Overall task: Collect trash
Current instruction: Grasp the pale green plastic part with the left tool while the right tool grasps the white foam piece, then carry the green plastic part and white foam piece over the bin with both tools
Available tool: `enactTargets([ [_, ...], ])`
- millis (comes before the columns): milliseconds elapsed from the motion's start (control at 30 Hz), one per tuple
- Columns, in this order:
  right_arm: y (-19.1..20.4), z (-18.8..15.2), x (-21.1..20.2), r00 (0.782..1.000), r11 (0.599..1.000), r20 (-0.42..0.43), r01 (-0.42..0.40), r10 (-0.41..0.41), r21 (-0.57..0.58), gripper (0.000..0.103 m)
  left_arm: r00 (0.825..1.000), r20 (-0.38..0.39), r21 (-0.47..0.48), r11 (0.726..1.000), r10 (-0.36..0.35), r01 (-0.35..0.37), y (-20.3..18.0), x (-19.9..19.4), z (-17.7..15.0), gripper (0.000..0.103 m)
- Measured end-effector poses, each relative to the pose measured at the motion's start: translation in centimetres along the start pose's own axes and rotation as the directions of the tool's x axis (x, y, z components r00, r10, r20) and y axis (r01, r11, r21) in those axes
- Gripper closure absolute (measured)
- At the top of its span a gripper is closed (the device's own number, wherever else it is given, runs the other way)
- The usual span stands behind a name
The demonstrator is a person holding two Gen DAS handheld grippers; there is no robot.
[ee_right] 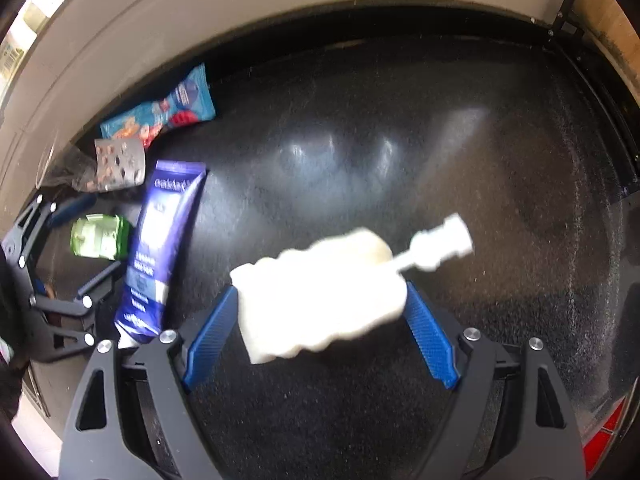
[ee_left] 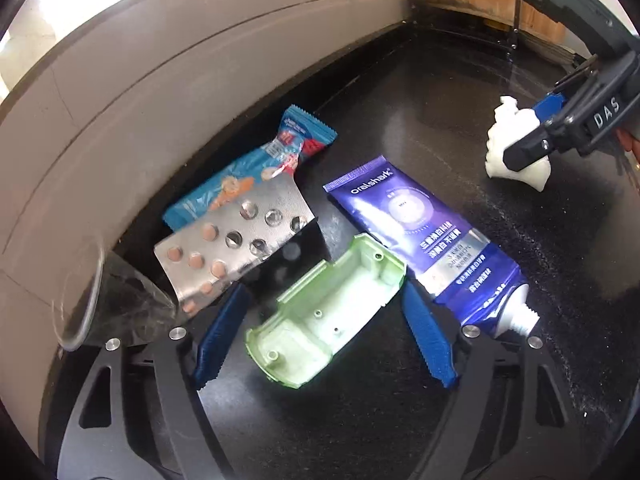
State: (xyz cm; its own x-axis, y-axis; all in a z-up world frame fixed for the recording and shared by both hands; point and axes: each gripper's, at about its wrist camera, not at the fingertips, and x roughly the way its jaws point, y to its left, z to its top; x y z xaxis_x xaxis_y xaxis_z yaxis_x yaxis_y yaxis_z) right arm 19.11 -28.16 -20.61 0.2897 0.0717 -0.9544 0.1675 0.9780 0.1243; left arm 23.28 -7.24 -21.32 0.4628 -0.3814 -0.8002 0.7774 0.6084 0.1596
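My right tongs [ee_right: 320, 332] clamp the white part [ee_right: 320, 296] for carrying; left tongs [ee_left: 326, 332] spread around the green shell [ee_left: 326, 312], ready to close.

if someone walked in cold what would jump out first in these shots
The white ridged plastic piece, blurred in the right wrist view, sits between the fingers of the right gripper above the black table. In the left wrist view, the pale green plastic shell lies open side up between the spread fingers of the left gripper. The purple toothpaste tube lies right beside it.
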Motion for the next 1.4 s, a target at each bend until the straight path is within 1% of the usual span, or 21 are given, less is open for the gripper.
enactTargets([
  [67, 0.0, 0.2, 0.4, 1.0, 1.0, -0.01, -0.014, 0.014, 0.0, 0.026, 0.999, -0.013, -0.065, 0.997, -0.041, 0.04, 0.4, 0.0, -0.3, 0.031],
  [100, -0.1, 0.2, 0.4, 1.0, 1.0, -0.012, -0.025, 0.025, 0.005, 0.028, 0.998, -0.021, -0.094, 0.994, -0.058, 0.056, 0.7, 0.0, -0.3, 0.032],
  [133, -0.1, 0.3, 0.4, 1.0, 1.0, -0.011, -0.027, 0.027, 0.006, 0.029, 0.998, -0.028, -0.093, 0.994, -0.051, 0.048, 0.6, 0.0, -0.3, 0.032],
  [200, 0.0, 0.5, 0.2, 0.999, 0.999, -0.001, -0.035, 0.035, 0.004, 0.033, 0.997, -0.049, -0.092, 0.995, -0.052, 0.047, 0.5, -0.2, -0.4, 0.034],
  [233, 0.0, 0.6, 0.1, 0.999, 0.999, 0.004, -0.034, 0.034, 0.001, 0.033, 0.997, -0.05, -0.104, 0.993, -0.057, 0.052, 0.5, -0.4, -0.3, 0.053],
  [267, -0.1, 0.6, 0.0, 0.999, 0.999, 0.004, -0.04, 0.04, 0.003, 0.035, 0.996, -0.056, -0.117, 0.992, -0.062, 0.055, 0.4, -0.5, -0.3, 0.067],
  [333, -0.4, 0.7, 0.2, 0.998, 0.998, 0.01, -0.065, 0.065, 0.024, 0.038, 0.996, -0.079, -0.143, 0.989, -0.038, 0.027, 0.1, -0.6, -0.1, 0.067],
  [367, -0.6, 0.7, 0.0, 0.997, 0.997, 0.019, -0.07, 0.07, 0.029, 0.041, 0.995, -0.089, -0.164, 0.986, -0.044, 0.029, 0.0, -0.8, -0.2, 0.067],
  [400, -0.7, 0.8, 0.0, 0.997, 0.997, 0.02, -0.075, 0.074, 0.026, 0.046, 0.994, -0.097, -0.177, 0.984, -0.042, 0.024, -0.1, -0.8, -0.2, 0.067],
  [433, -0.6, 0.8, -0.1, 0.996, 0.996, 0.02, -0.083, 0.083, 0.018, 0.049, 0.994, -0.109, -0.201, 0.98, -0.023, 0.0, -0.3, -1.1, -0.3, 0.067],
  [500, -0.6, 0.7, -0.6, 0.996, 0.996, 0.024, -0.088, 0.088, -0.003, 0.06, 0.994, -0.112, -0.251, 0.968, -0.002, -0.026, -0.4, -1.9, -0.3, 0.067],
  [600, -0.2, 0.8, -2.0, 0.995, 0.995, 0.052, -0.084, 0.087, -0.054, 0.065, 0.994, -0.108, -0.309, 0.949, 0.026, -0.058, -0.7, -3.6, -0.4, 0.068],
  [667, 0.2, 0.8, -3.2, 0.992, 0.992, 0.078, -0.093, 0.1, -0.086, 0.067, 0.993, -0.112, -0.34, 0.937, 0.039, -0.075, -0.7, -4.9, -0.5, 0.067],
  [767, 0.8, 0.5, -5.5, 0.986, 0.985, 0.118, -0.104, 0.12, -0.137, 0.067, 0.991, -0.109, -0.398, 0.91, 0.081, -0.118, -1.0, -7.4, -0.6, 0.067],
  [867, 1.4, -0.1, -7.9, 0.977, 0.976, 0.158, -0.112, 0.142, -0.188, 0.067, 0.985, -0.121, -0.471, 0.867, 0.121, -0.164, -1.0, -10.1, -1.0, 0.067],
  [900, 1.6, -0.4, -8.7, 0.974, 0.972, 0.167, -0.118, 0.154, -0.203, 0.067, 0.982, -0.135, -0.504, 0.843, 0.136, -0.186, -1.2, -11.1, -1.2, 0.067],
  [1000, 2.2, -1.4, -10.6, 0.966, 0.961, 0.189, -0.127, 0.176, -0.246, 0.067, 0.975, -0.152, -0.577, 0.787, 0.163, -0.221, -2.0, -13.5, -1.6, 0.067],
  [1100, 2.6, -2.7, -11.9, 0.96, 0.95, 0.197, -0.136, 0.196, -0.282, 0.067, 0.965, -0.172, -0.603, 0.754, 0.196, -0.261, -3.0, -15.9, -2.5, 0.067],
  [1167, 2.9, -3.7, -12.7, 0.958, 0.943, 0.201, -0.139, 0.206, -0.303, 0.067, 0.961, -0.185, -0.615, 0.738, 0.207, -0.278, -3.8, -17.0, -2.9, 0.067],
  [1300, 3.5, -5.2, -13.5, 0.955, 0.931, 0.199, -0.146, 0.221, -0.335, 0.067, 0.958, -0.186, -0.638, 0.714, 0.219, -0.287, -5.3, -19.1, -3.6, 0.067],
  [1400, 4.0, -6.1, -14.3, 0.952, 0.921, 0.199, -0.15, 0.233, -0.359, 0.067, 0.953, -0.19, -0.64, 0.706, 0.235, -0.302, -6.3, -19.9, -3.9, 0.067],
])
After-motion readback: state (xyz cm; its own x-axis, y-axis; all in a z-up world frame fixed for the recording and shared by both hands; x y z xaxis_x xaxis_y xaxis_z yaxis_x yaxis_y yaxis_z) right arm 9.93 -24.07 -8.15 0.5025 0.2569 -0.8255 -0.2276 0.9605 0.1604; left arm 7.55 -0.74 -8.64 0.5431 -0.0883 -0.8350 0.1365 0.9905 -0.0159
